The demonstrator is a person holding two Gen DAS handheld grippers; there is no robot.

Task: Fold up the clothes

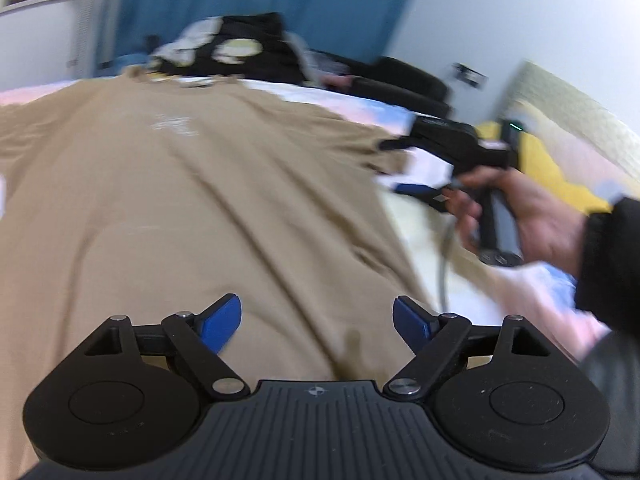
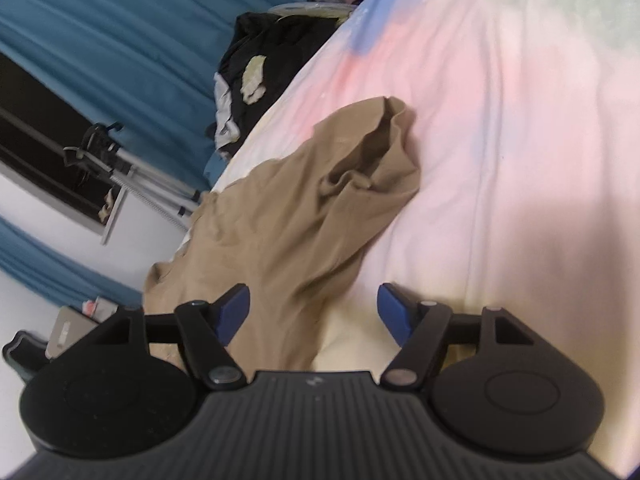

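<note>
lying spread across the pastel bedsheet, the tan t-shirt has one sleeve crumpled. the left gripper hovers over the shirt's lower part, fingers apart and empty. the right gripper, also spread wide, holds nothing above the shirt's edge. dark clothes sit piled beyond.

faint white print on tan shirt, too blurred to read, nothing else legible
</note>
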